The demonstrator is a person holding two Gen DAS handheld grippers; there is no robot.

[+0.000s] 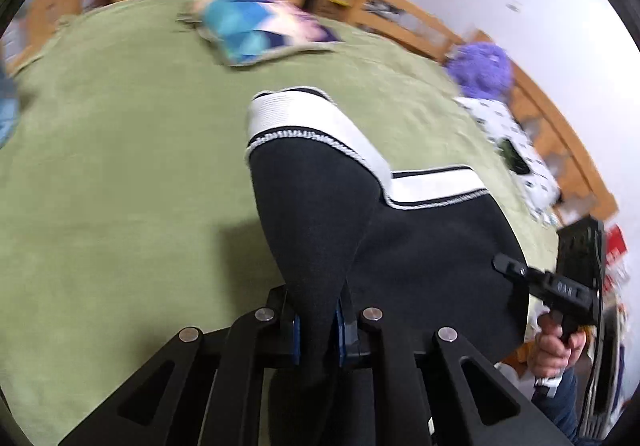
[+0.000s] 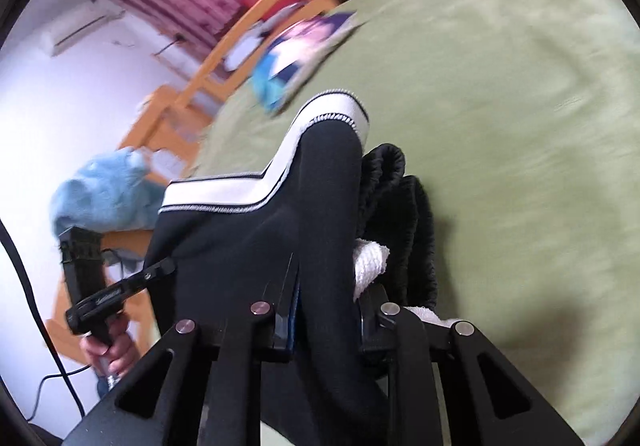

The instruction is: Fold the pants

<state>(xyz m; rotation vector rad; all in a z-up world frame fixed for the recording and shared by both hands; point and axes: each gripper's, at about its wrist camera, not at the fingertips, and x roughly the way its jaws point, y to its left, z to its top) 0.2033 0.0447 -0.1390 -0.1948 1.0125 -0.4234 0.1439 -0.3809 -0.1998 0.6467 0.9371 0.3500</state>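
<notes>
Both pairs of jaws are pinched tight on black fabric: the left gripper (image 1: 316, 330) is clamped on one fold of the pants (image 1: 400, 246), and the right gripper (image 2: 328, 320) is clamped on another fold of the same garment. The pants are held up between the two grippers above the green bedspread (image 1: 120, 173), with the white striped band (image 1: 320, 121) hanging at the far end and bending toward the other side. In the left wrist view, the right gripper is seen at the right edge, gripped from below by the right hand (image 1: 556, 350), its fingers reaching into the cloth's edge. In the right wrist view, the left gripper is seen at the left, held by the left hand (image 2: 110, 352) in a fist around the handle. A white towel-like piece (image 2: 370, 262) is bunched against the black fabric beside the right gripper. A colourful pillow (image 1: 256, 29) lies farther back on the bed, well apart from the pants.
</notes>
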